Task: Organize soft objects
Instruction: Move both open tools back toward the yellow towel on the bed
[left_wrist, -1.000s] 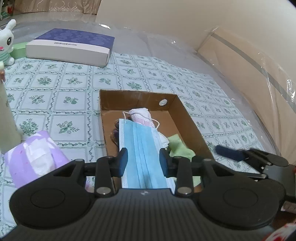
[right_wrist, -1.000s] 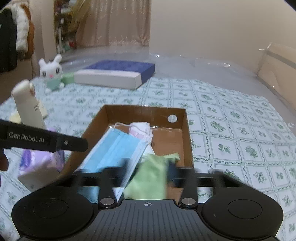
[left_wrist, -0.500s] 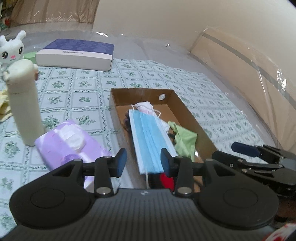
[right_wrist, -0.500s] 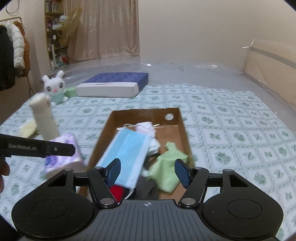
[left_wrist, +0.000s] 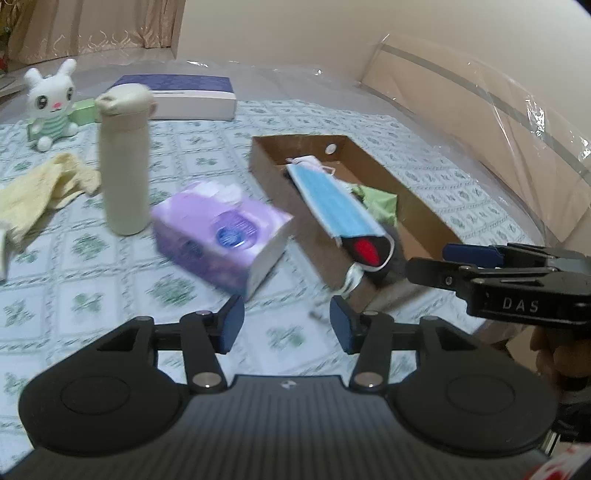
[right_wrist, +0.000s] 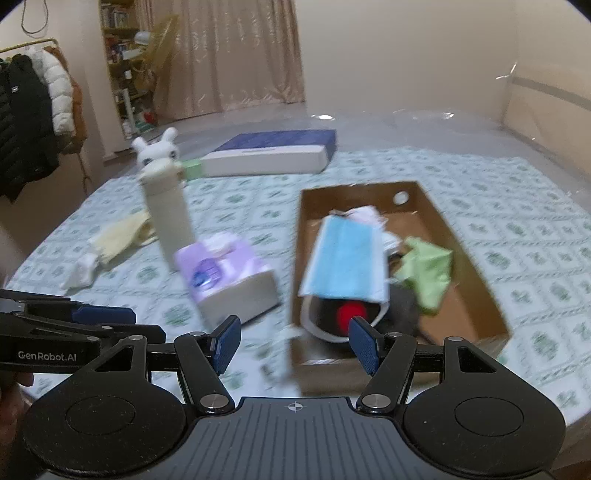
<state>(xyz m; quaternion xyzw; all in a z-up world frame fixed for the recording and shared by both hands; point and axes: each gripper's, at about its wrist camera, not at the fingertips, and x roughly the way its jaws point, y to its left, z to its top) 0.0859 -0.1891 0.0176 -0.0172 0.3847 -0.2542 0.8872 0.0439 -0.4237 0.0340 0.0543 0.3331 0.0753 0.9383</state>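
Both my jaws stood open and empty; with masks in the box (right_wrist: 476, 258), the yellow cloth (left_wrist: 40, 192) probably needed grasping next.

From my left wrist view, the cardboard box (left_wrist: 417, 206) sits right of centre on the tablecloth (left_wrist: 207, 140). Inside it, a face mask (left_wrist: 332, 199) lies lengthwise along the left wall, over a cap (left_wrist: 369, 251) at the near end; a small cloth (left_wrist: 380, 199) lies to the mask's right. The tissue pack (left_wrist: 221, 236) rests just left of the box, tilted. The bottle (left_wrist: 123, 162) stands upright left of and behind the pack. A towel (left_wrist: 40, 188) lies left of the bottle. The plush rabbit (left_wrist: 50, 103) sits behind the towel, and the flat box (left_wrist: 192, 94) lies behind the bottle.
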